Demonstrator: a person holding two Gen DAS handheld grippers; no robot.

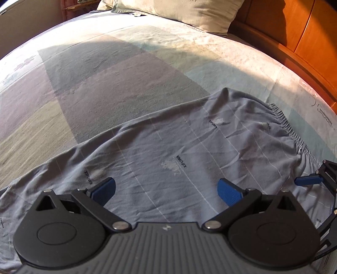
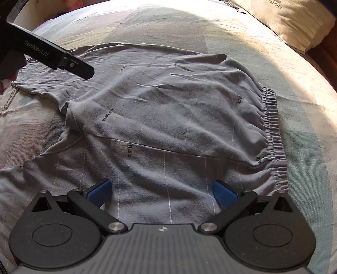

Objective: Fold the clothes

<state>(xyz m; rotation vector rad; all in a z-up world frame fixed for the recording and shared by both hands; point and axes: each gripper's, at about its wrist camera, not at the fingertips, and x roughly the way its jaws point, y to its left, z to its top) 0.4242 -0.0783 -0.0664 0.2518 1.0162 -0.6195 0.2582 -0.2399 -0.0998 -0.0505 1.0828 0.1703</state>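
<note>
Grey shorts [image 2: 168,109] with thin white stripes and dark printed lettering lie spread flat on the bed. Their gathered elastic waistband [image 2: 273,130] is at the right and the two legs run off to the left. My right gripper [image 2: 163,192] hovers open over the near edge of the cloth, nothing between its blue pads [image 2: 224,195]. My left gripper [image 1: 166,189] is also open, low over the shorts [image 1: 189,151], and holds nothing. One blue finger [image 1: 308,180] of the right tool shows at the right edge. The left tool's black side [image 2: 52,57] crosses the top left.
The bed sheet [image 1: 105,84] is a pale patchwork, half in shadow and half in sun. A pillow [image 1: 179,12] lies at the head of the bed. Orange wooden furniture [image 1: 305,38] lines the right side. Part of a hand [image 2: 3,84] shows at the far left.
</note>
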